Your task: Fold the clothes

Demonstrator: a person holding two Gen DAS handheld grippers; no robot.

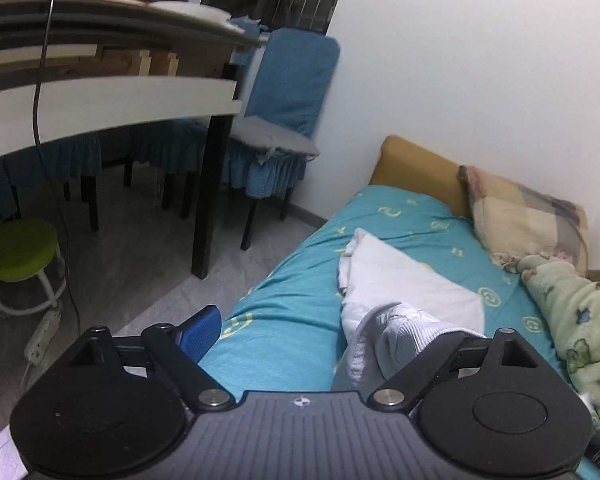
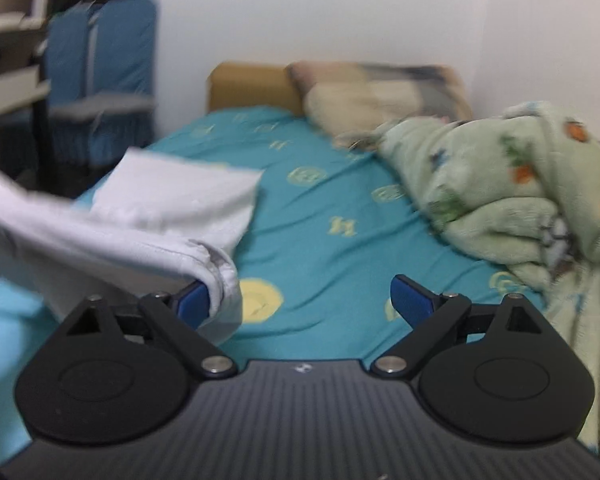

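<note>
**White garment draped over both grippers, jaws wide, above the bed**

L wrist view, left to right: green stool (image 1: 20, 250) and a white power strip (image 1: 42, 334) on the floor, dark-legged counter (image 1: 108, 96) w/ blue-covered chairs (image 1: 288, 92) behind it. Left gripper (image 1: 340, 334) has its jaws wide; left blue pad bare, right pad hidden under a bunched fold of the white garment (image 1: 412, 284), so can't tell if that pad touches cloth. Rest of the garment lies on the teal sheet (image 1: 284, 300) of the bed. Farther right: patchwork pillow (image 1: 528, 216), green fleece blanket (image 1: 580, 320).

R wrist view (blurred): garment hangs in from the left, its hem wrapped over the left pad of the right gripper (image 2: 300, 300). Jaws wide, nothing pinched; right pad bare. Blanket heaped at right.
</note>
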